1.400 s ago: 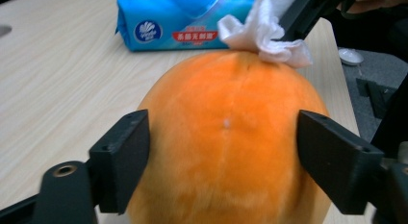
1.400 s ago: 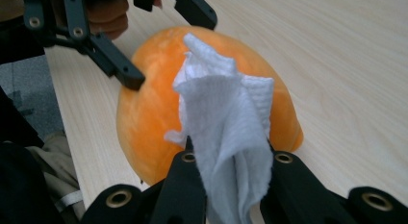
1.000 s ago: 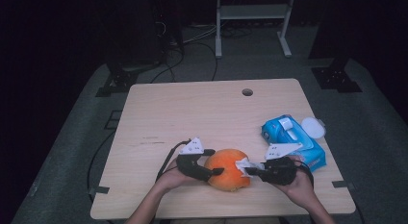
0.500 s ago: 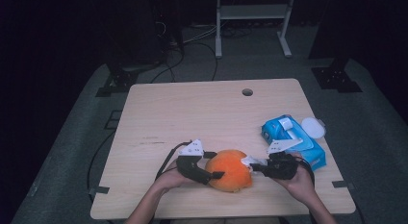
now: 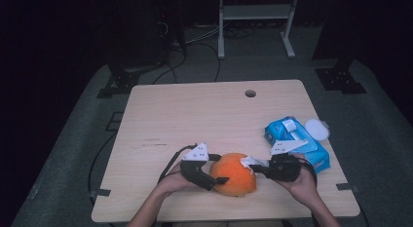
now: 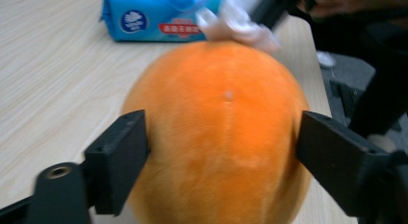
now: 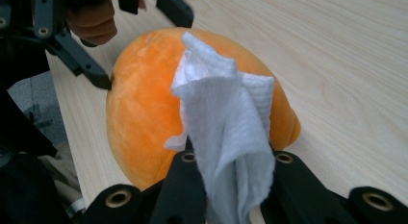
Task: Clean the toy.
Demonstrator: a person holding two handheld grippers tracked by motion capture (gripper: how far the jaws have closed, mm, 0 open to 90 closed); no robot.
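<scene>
Two grippers on one orange ball near the table's front edge. Our left gripper has just been opening, jaws spread around the ball, while the right gripper pinches a wipe against it. Push too hard and we reckon it rolls off.

The orange plush ball is cut off at the bottom edge of the left gripper view. The white wipe on its far side looks blurry. The words on the blue wipes pack are too small to read.
</scene>
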